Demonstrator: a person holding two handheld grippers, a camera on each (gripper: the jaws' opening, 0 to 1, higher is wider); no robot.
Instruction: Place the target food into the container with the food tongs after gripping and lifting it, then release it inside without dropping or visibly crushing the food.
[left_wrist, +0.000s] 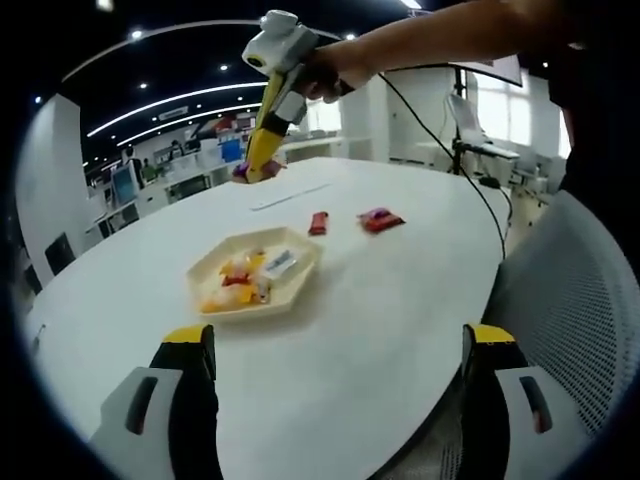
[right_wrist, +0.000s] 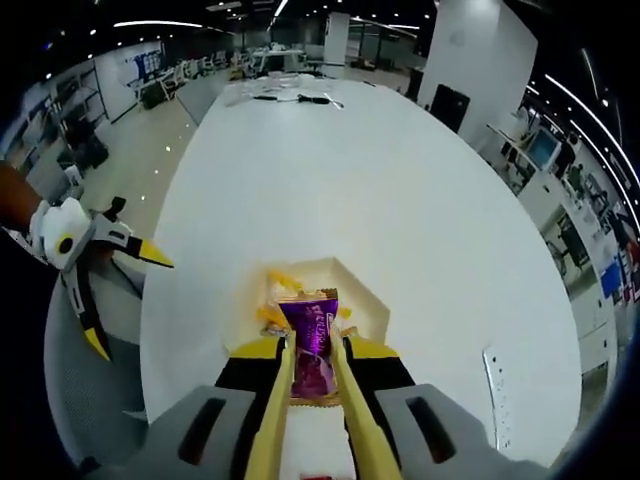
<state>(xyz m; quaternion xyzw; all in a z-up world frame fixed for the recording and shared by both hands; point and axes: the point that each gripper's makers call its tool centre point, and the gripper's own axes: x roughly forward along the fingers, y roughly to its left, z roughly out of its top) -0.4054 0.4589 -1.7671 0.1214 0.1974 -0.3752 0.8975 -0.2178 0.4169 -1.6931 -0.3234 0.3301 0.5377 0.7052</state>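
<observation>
My right gripper (right_wrist: 315, 352) is shut on yellow food tongs (right_wrist: 272, 425), and the tongs clamp a purple snack packet (right_wrist: 311, 340). The packet hangs above the cream hexagonal tray (right_wrist: 366, 300), which holds several yellow and orange snacks. In the left gripper view a hand holds that right gripper (left_wrist: 272, 95) high over the far side of the table, the tongs (left_wrist: 263, 148) pointing down with the purple packet (left_wrist: 246, 172) at their tip. The tray (left_wrist: 250, 312) lies mid-table. My left gripper (left_wrist: 340, 345) stands open and holds nothing near the table's front edge, also visible as the left gripper (right_wrist: 130, 305).
Two red packets (left_wrist: 318, 223) (left_wrist: 380, 219) lie on the white oval table (left_wrist: 400, 300) beyond the tray. A grey mesh chair (left_wrist: 570, 300) stands at the right edge. A cable runs from the right gripper across the table's far side. Office desks fill the background.
</observation>
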